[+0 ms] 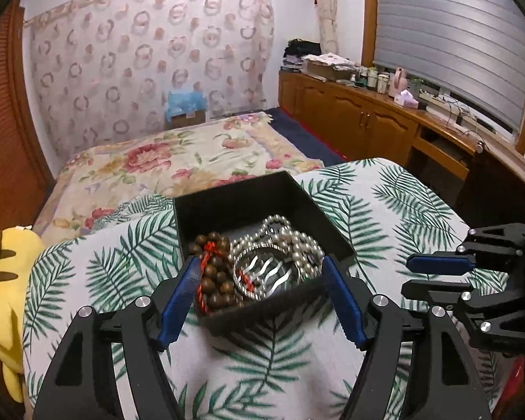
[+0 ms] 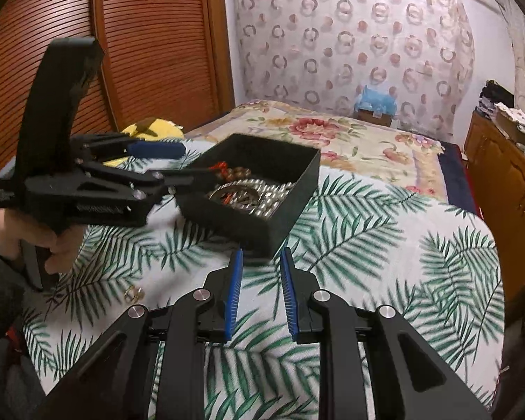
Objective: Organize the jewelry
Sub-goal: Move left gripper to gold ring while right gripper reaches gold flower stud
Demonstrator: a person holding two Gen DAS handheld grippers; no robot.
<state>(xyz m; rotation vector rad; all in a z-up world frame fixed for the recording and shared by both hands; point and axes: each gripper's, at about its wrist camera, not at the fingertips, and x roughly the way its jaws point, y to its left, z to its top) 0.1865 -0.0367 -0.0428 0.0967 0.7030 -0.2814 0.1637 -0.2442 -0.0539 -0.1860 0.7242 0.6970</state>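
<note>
Closest to us in the left wrist view, our left hand-held gripper [image 1: 259, 297] fills the lower frame, spread wide and released, its blue pads flanking the near corner of the black box [image 1: 262, 217] without clearly touching it; its finger bases are cut off by the bottom edge. At far left a yellow plush toy [image 1: 3, 280] is half cropped by the frame. In the centre the box sits on the palm-leaf cloth [image 1: 385, 203] covering the bench, turned diagonally, with one corner pointing at us. Inside, the brown wooden bead bracelet [image 1: 215, 273] with a red cord runs lengthwise toward the camera along the left wall. Beside it lie a silver wavy bangle [image 1: 269, 269] and a tangled pearl necklace [image 1: 294, 238], whose strands we cannot separate. At right, our right hand-held gripper [image 1: 437, 276] enters sideways, partly cropped, its pads held apart with nothing between them.

In the right wrist view, our left hand [image 2: 52, 245] at lower left is mostly hidden behind the gripper handle. A small gold ring [image 2: 133, 294], blurred, lies on the cloth below it. At the lower centre the right gripper's fingers [image 2: 236, 294] stand a little parted, empty, just short of the box's near corner.
</note>
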